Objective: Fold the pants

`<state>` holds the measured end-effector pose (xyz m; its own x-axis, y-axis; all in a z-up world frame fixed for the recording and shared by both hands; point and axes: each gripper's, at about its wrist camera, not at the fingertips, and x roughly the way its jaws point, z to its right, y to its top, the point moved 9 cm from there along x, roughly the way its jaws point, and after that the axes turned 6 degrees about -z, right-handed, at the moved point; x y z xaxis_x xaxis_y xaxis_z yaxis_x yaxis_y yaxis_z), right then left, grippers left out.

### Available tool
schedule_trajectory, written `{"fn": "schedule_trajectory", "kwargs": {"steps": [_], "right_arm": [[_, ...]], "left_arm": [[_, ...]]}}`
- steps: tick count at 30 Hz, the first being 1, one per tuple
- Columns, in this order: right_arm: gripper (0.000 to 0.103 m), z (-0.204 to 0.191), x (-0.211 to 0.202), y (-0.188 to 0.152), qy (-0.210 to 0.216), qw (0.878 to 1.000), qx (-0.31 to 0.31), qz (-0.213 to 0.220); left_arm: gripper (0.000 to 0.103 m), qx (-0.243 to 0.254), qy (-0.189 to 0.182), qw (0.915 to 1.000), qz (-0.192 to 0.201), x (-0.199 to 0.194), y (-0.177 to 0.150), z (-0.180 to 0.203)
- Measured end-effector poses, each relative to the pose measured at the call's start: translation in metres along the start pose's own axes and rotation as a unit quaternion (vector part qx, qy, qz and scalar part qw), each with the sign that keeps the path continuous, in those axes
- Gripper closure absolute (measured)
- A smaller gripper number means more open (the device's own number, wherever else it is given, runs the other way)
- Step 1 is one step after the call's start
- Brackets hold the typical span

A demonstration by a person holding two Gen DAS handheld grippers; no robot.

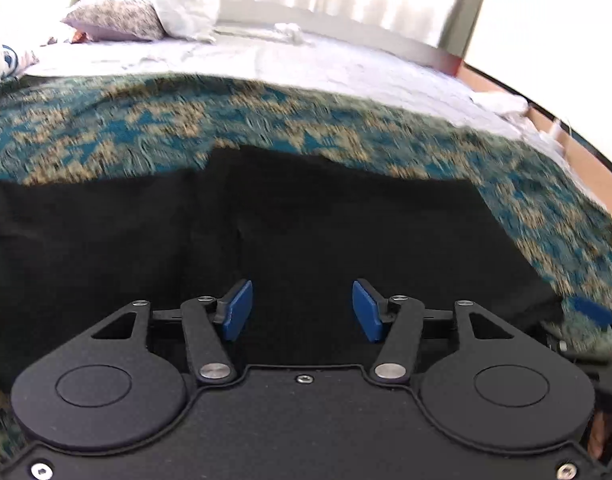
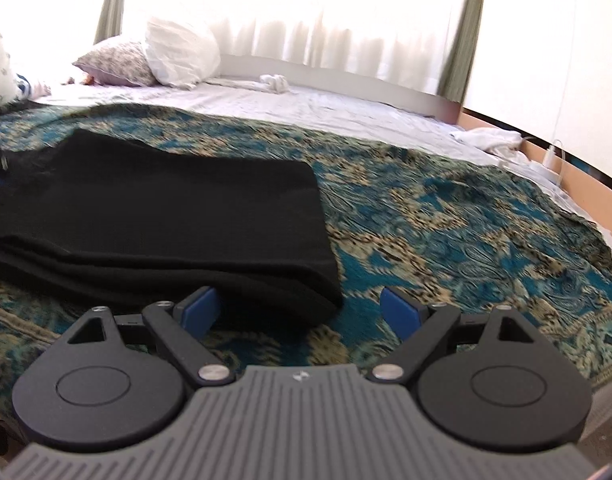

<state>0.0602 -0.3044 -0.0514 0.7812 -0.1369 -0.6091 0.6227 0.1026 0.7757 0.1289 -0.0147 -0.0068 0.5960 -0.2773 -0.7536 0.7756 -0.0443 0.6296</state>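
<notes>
Black pants [image 2: 165,208] lie folded lengthwise in a flat stack on a teal and tan patterned bedspread [image 2: 446,220]. My right gripper [image 2: 299,314] is open at the stack's near right corner, and that corner shows between its blue pads without either pad pressing on it. In the left wrist view the pants [image 1: 265,220] fill the middle as a dark sheet. My left gripper [image 1: 302,310] hovers over them, open, with nothing between its pads. A blue pad of the right gripper [image 1: 594,312] shows at the right edge of that view.
White pillow [image 2: 181,56] and floral pillow [image 2: 113,62] lie at the head of the bed on a pale sheet [image 2: 346,108]. A small white cloth [image 2: 273,82] rests near the far rail. Crumpled white fabric [image 2: 490,138] and a cable [image 2: 552,152] are at the bed's right edge.
</notes>
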Motion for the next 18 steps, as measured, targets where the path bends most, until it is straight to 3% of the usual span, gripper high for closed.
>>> {"fn": "schedule_trajectory", "kwargs": {"steps": [8, 12, 18], "right_arm": [[0.009, -0.012, 0.010, -0.002, -0.021, 0.999, -0.046, -0.009], [0.008, -0.004, 0.017, 0.003, -0.035, 0.999, -0.022, -0.006], [0.008, 0.011, 0.018, 0.013, -0.047, 0.998, 0.024, 0.016]], "left_arm": [[0.046, 0.029, 0.006, 0.9995, -0.012, -0.008, -0.026, 0.010], [0.036, 0.070, -0.008, 0.9974, -0.016, -0.015, -0.036, 0.027], [0.032, 0.144, 0.018, 0.9893, -0.010, -0.018, -0.055, 0.053]]}}
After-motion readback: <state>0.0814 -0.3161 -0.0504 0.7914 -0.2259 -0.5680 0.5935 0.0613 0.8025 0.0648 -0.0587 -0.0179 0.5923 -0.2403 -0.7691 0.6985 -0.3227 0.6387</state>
